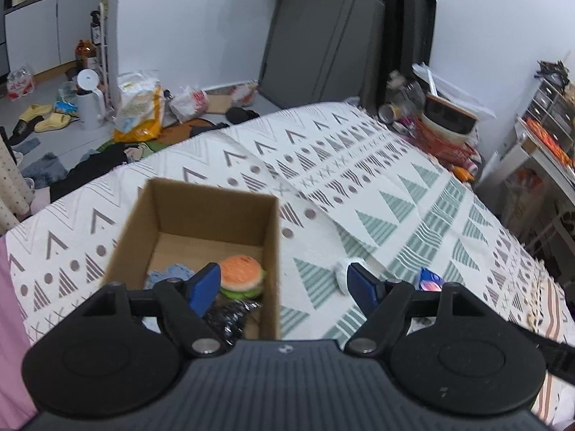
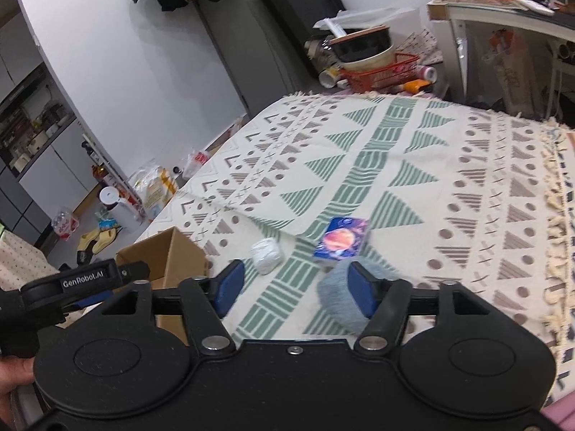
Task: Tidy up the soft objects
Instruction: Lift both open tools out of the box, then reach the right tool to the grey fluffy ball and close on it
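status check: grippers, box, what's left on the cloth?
Left gripper open, empty, over cardboard box; burger toy inside. Right gripper open, empty. White bundle, blue packet, grey plush outside the box. Nothing blocking.

Your left tool (image 1: 284, 287) hangs with jaws spread above the patterned cloth (image 1: 377, 186), beside a cardboard box (image 1: 201, 212) holding a plush burger (image 1: 241, 276) and blue fabric (image 1: 169, 274).
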The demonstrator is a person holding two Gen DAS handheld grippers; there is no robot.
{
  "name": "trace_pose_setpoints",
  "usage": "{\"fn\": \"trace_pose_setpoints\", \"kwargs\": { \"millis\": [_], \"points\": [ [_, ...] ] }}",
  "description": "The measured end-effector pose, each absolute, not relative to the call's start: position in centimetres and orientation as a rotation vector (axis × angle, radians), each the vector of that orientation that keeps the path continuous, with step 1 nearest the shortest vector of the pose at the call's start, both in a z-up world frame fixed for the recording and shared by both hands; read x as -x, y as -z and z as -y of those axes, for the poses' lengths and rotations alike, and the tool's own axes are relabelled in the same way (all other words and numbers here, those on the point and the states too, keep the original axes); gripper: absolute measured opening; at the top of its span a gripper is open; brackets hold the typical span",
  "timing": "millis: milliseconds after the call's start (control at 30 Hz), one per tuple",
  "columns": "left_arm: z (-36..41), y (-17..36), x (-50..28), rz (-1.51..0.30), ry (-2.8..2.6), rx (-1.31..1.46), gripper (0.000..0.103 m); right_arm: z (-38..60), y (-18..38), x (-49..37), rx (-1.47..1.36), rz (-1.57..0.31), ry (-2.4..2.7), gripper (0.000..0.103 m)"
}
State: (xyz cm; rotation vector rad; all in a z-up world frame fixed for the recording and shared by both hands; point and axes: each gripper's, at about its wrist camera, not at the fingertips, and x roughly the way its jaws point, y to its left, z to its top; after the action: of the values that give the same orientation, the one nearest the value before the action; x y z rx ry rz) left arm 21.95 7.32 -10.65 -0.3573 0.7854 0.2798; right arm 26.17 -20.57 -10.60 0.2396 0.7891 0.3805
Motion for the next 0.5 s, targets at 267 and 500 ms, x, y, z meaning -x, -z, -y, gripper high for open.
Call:
{"fn": "trace_pose_setpoints", "kwargs": {
  "millis": [267, 500],
  "points": [
    [-4.2, 11.0, -22.2, -0.801, -0.231, 0.32, 0.077, 24.3, 10.9, -27.0, -0.252, -0.762, -0.316, 0.103],
    [-0.9, 11.6, -22.7, -0.823, -0.191, 0.233, 0.096, 26.9, 14.6, -28.3, -0.339, -0.809, -0.25, 0.103]
  ]
}}
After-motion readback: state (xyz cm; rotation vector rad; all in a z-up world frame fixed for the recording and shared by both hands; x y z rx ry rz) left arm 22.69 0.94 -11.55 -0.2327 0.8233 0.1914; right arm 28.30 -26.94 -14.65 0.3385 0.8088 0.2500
